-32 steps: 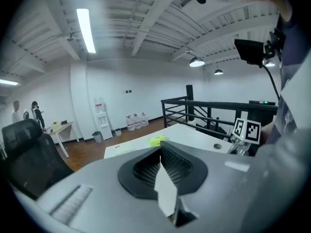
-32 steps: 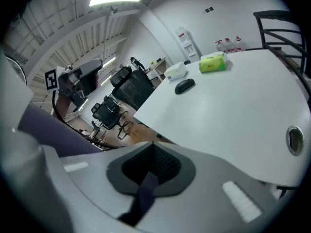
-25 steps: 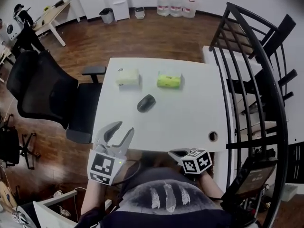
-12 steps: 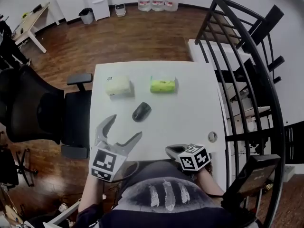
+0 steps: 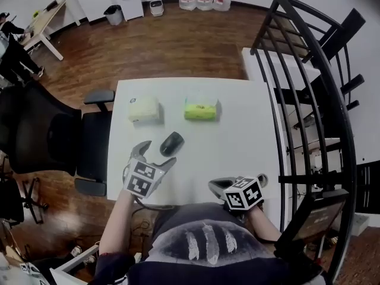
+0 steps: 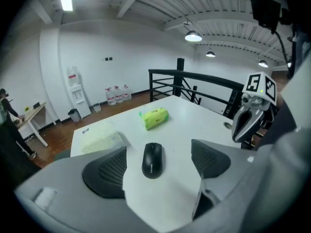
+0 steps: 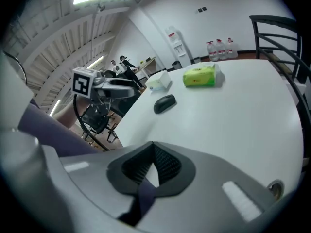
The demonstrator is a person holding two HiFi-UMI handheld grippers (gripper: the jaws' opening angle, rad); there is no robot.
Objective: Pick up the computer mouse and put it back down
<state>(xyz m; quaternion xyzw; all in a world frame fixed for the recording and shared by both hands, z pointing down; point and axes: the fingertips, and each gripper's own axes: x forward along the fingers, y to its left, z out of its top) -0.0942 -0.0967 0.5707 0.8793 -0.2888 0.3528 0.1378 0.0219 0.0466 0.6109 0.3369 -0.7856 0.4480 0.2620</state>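
The left gripper just spread its fingers wide (gripping nothing); right gripper closed.

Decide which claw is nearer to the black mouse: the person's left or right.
Left. The left claw, jaws just opened and empty, hovers just short of the mouse, which lies ahead of its gap. The right claw, shut, sits farther off at the table's near edge.

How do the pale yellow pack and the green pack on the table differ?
The pale yellow pack is faint in colour, the green pack bright. The pale yellow pack lies near the table edge by the chair; the green pack lies nearer the middle. Both lie flat beyond the mouse.
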